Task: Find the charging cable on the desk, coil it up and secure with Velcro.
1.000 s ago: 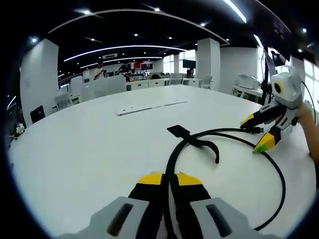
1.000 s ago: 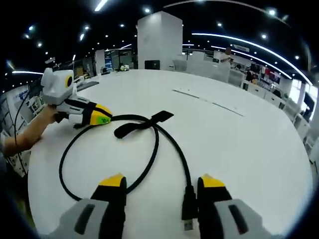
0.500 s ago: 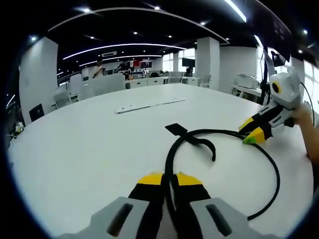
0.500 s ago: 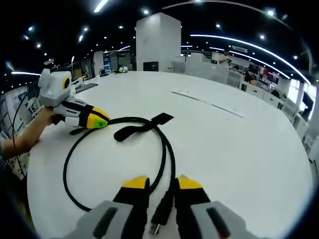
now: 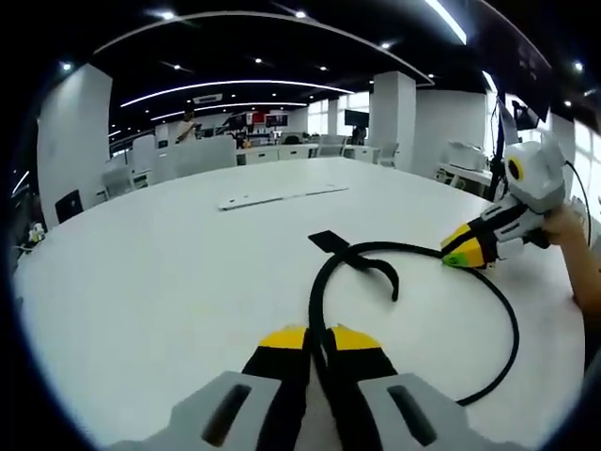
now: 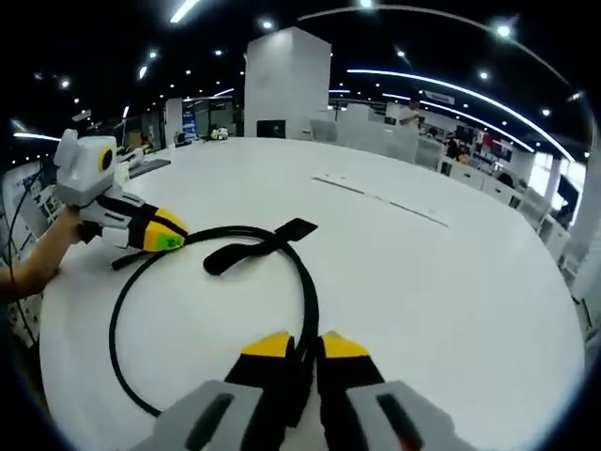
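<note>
The thin black rubbery charging cable (image 6: 216,246) lies in one open loop near the middle of the smooth, matte white round desk (image 6: 451,282), its flat black Velcro strap (image 6: 254,246) crossing the loop's far side. The right gripper (image 6: 302,349), yellow-tipped with grey plastic body, has its jaws pressed together on one cable end; the left gripper (image 5: 320,341) pinches the cable (image 5: 394,272) likewise. A slim white strip (image 5: 282,197) lies toward the far edge. Beyond stand white square pillars (image 6: 282,85), rows of desks, and curved ceiling light strips (image 5: 225,91).
</note>
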{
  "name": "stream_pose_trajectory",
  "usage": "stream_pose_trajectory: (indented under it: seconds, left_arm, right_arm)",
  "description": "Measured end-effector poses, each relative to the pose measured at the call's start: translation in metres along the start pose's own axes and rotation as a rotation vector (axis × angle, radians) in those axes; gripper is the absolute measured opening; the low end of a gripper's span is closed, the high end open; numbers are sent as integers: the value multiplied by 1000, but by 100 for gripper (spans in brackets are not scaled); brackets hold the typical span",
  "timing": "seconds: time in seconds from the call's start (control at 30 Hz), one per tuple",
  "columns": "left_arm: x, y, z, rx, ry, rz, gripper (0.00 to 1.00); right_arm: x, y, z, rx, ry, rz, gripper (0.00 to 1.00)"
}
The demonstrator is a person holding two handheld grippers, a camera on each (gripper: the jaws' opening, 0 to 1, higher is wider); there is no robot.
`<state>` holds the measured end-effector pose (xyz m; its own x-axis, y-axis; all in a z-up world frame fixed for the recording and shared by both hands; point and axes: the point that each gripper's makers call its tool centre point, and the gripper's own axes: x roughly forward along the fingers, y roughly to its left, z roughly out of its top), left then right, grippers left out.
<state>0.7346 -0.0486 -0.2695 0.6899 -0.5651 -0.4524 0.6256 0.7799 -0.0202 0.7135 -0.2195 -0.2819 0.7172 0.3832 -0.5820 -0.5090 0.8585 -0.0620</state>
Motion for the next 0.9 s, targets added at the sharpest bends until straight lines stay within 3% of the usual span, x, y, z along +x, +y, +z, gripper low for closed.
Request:
stream_pose_trajectory:
  seconds: [0.13,0.2,0.4,0.67,0.9]
  left_arm:
    - [-4,-1,-2,10,17,-1,8]
    - [-9,-2,-5,53,43,17,8]
    - [-13,-4,-7,114,33,40,8]
    - [-17,-3,-8,68,34,18,8]
    - [-16,-3,-8,30,36,44,8]
  right_arm:
    - [2,2,2,-7,-12,-11,11]
    - [4,2,4,-20,-28,-14,11]
    - [5,3,7,-11,-49,-16,11]
    - [4,6,8,-14,-53,-16,11]
    - [6,5,10,-7,-69,-47,11]
